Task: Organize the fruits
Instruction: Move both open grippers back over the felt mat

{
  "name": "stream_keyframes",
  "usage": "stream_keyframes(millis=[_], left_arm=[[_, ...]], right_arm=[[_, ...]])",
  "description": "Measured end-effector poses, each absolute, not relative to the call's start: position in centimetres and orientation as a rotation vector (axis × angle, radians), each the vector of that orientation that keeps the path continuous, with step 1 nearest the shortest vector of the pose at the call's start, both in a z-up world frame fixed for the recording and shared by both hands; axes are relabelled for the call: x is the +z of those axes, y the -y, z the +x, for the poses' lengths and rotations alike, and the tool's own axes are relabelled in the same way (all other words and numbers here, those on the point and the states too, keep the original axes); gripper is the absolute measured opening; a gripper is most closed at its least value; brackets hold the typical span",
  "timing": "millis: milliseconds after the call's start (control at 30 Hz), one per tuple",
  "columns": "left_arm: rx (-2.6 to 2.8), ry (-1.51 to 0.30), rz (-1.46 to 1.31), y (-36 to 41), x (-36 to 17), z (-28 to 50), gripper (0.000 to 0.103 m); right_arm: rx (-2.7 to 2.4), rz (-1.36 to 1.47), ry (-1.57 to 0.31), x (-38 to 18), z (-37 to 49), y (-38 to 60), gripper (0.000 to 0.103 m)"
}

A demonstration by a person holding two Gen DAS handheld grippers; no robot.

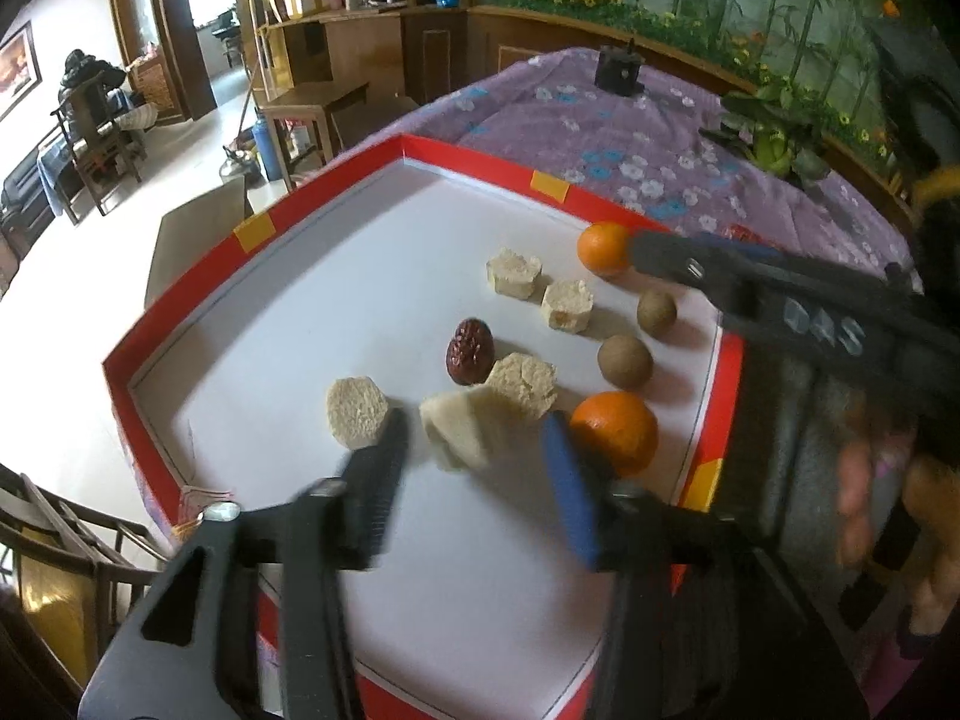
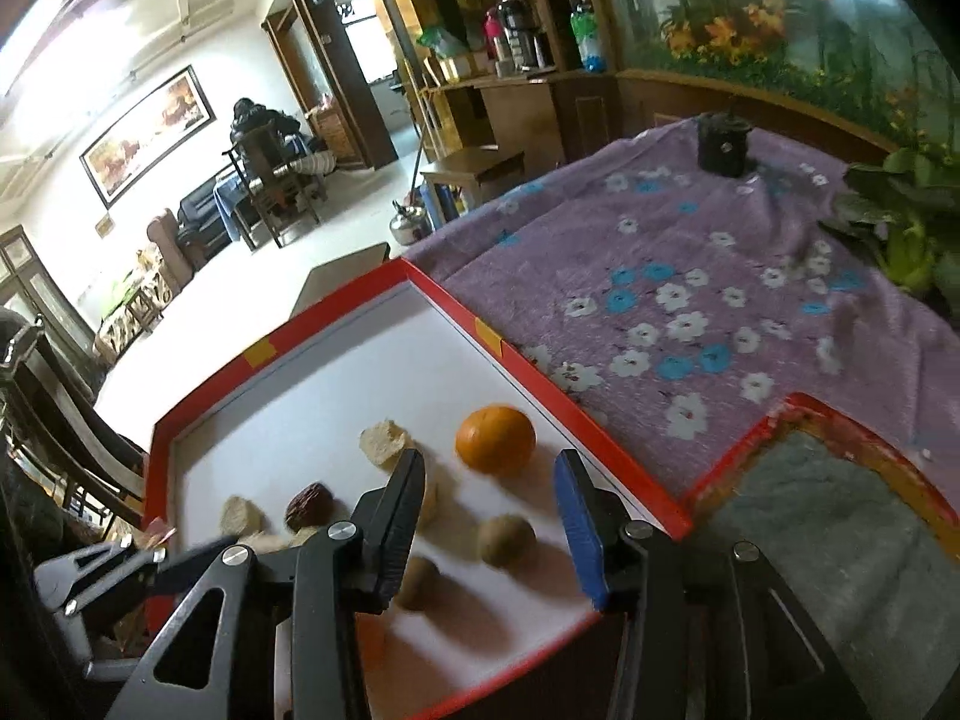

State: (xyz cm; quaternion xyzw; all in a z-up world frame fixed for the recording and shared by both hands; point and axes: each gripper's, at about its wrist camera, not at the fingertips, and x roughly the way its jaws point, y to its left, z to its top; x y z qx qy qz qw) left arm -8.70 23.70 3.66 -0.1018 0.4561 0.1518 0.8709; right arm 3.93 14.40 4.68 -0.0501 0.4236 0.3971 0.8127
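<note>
A red tray (image 1: 336, 180) with a white floor holds the fruit. My left gripper (image 1: 474, 471) stands open around a white wedge-shaped piece (image 1: 462, 429), and its pads are clear of it. Beside its blue finger lies an orange (image 1: 615, 429). Farther in are a red date (image 1: 470, 351), two brown round fruits (image 1: 625, 360), several pale chunks (image 1: 567, 305) and a second orange (image 1: 605, 247). My right gripper (image 2: 489, 516) is open over a brown fruit (image 2: 507, 539), with the far orange (image 2: 495, 439) just ahead. In the left wrist view the right gripper (image 1: 645, 252) reaches that orange.
The tray lies on a purple flowered cloth (image 2: 690, 276). A second red-edged tray with a grey lining (image 2: 840, 516) sits to its right. A small black pot (image 2: 723, 144) stands at the far end and leafy plants (image 2: 900, 222) at the right. A wooden chair (image 1: 66, 546) stands beside the table.
</note>
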Motion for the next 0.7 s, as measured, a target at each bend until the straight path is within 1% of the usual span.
stream_keyframes(millis=[167,267,333,533,700], left_arm=[[0.33,-0.905,-0.185,-22.4,5.4,-8.9,0.059],[0.298,-0.893,-0.174,-20.9,6.1,-8.7,0.059],[0.28,-0.886,-0.164,-19.7,6.4,-8.5,0.059],[0.177,-0.881,-0.132,-14.5,7.0,-7.2,0.059],[0.081,-0.887,-0.111,-10.2,7.1,-5.8,0.059]], right_arm=[[0.801,-0.114,-0.849,6.2,1.4,-11.0,0.044],[0.764,-0.072,-0.814,7.3,-0.6,-7.2,0.044],[0.75,-0.064,-0.808,7.6,-1.0,-6.1,0.047],[0.639,-0.063,-0.804,8.0,-2.2,0.2,0.05],[0.533,-0.015,-0.824,7.4,-2.5,6.3,0.05]])
